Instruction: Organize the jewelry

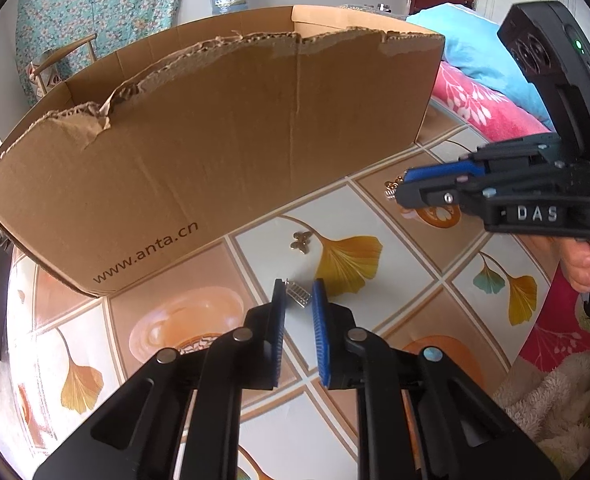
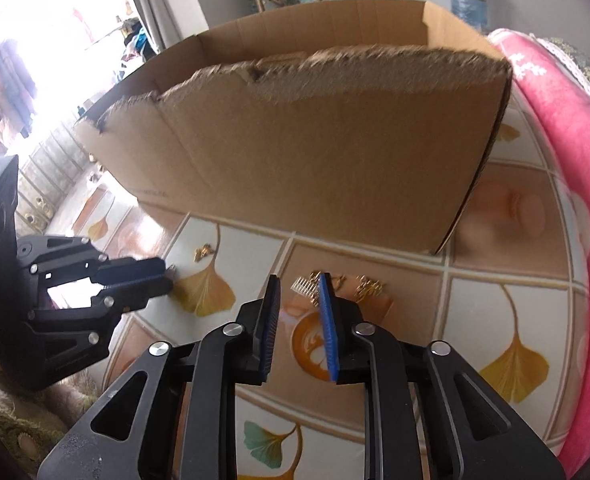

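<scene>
Left wrist view, tool: the left gripper [image 1: 298, 294] is seen angled down at a tabletop covered in a ginkgo-leaf patterned cloth [image 1: 375, 208]; its blue-padded jaws are drawn close and clenched on a small silver comb-shaped clip [image 1: 297, 293] at their tips.
Left wrist view, jewelry: a small bronze butterfly-shaped piece [image 1: 301, 241] is seen lying on the cloth just beyond the fingertips, on a pale tile beside a yellow leaf.
Left wrist view, box: a torn-edged cardboard box [image 1: 223, 152] printed with a web address is seen standing open-topped behind the jewelry.
Left wrist view, other tool: the right gripper [image 1: 399, 189] is seen reaching in from the right, held by a person's hand [image 1: 587, 264], its tips narrowed at a gold-coloured piece [image 1: 391, 189] on the cloth; the pads' contact cannot be told here.
Right wrist view, tool: the right gripper's narrow-set jaws are seen close over a cluster of gold-coloured pieces, a pale gold comb-shaped clip [image 2: 305, 286] showing between the tips; whether it is pinched cannot be told from the blurred frame.
Right wrist view, jewelry: another gold ornament [image 2: 369, 289] is seen just right of the fingers, and a small gold piece [image 2: 203, 252] lies nearer the box.
Right wrist view, surroundings: a pink floral blanket [image 2: 575, 184] is seen along the right edge.
</scene>
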